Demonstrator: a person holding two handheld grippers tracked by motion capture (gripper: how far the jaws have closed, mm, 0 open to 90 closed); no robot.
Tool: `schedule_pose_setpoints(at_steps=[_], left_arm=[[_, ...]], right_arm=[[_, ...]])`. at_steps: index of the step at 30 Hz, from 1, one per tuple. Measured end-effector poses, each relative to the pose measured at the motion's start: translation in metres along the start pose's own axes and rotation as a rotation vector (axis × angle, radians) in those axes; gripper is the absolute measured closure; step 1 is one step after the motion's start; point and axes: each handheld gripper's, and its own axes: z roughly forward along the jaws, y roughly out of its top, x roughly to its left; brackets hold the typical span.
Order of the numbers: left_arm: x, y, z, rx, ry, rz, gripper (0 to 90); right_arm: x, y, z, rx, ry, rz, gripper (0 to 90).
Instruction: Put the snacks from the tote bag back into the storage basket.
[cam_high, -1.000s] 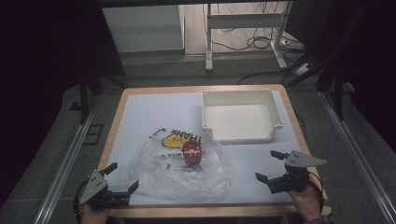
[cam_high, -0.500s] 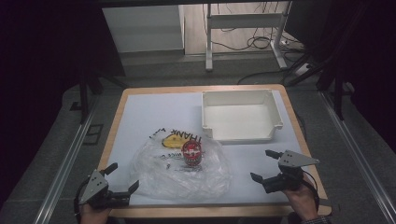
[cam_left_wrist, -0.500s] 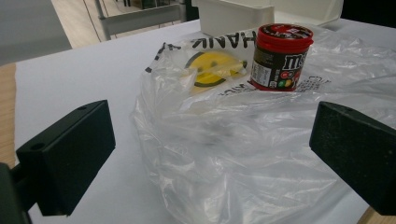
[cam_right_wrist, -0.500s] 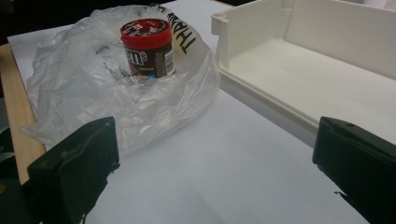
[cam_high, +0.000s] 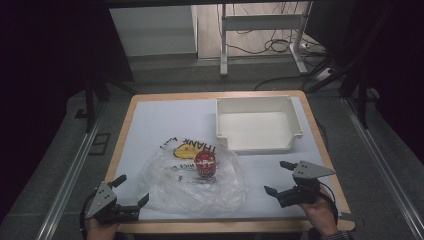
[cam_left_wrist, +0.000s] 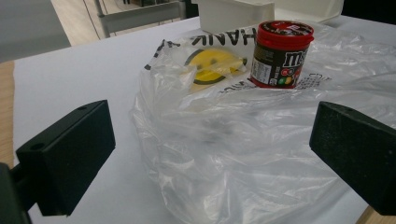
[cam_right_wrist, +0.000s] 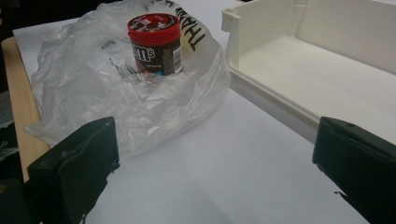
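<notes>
Both jaws spread wide: left hand-held gripper (cam_high: 129, 194) at the table's (cam_high: 150, 120) near-left corner, right hand-held gripper (cam_high: 281, 181) near-right. Between them, near the front edge, a limp, slippery plastic bag (cam_high: 195, 182) with a rigid candy jar (cam_high: 205, 164) upright on it. Pinch the film's edge.

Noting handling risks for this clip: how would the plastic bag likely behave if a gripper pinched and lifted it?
The bag looks thin and crumpled, so it would probably sag and stretch, not lift flat. The candy jar appears to stand upright on it, so a pull would likely tip or drag the jar. Its glossy film may slip between the left gripper's open jaws.
</notes>
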Motion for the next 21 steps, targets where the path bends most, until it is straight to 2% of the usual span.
schedule_pose_setpoints(at_steps=[7, 13, 14, 17, 21], left_arm=[[0.0, 0.0, 0.0, 0.001, 0.001, -0.001, 0.0], [0.0, 0.0, 0.0, 0.002, 0.002, 0.001, 0.0], [0.0, 0.0, 0.0, 0.002, 0.001, 0.0, 0.0], [0.0, 0.0, 0.0, 0.002, 0.001, 0.001, 0.0], [0.0, 0.0, 0.0, -0.003, 0.001, 0.0, 0.0]], right_arm=[[0.003, 0.003, 0.004, 0.003, 0.01, -0.007, 0.7], [0.006, 0.006, 0.008, -0.001, 0.034, 0.0, 0.7], [0.006, 0.007, 0.009, -0.007, 0.049, 0.004, 0.7], [0.007, 0.008, 0.01, -0.006, 0.05, 0.003, 0.7], [0.007, 0.01, 0.013, 0.02, 0.056, -0.023, 0.7]])
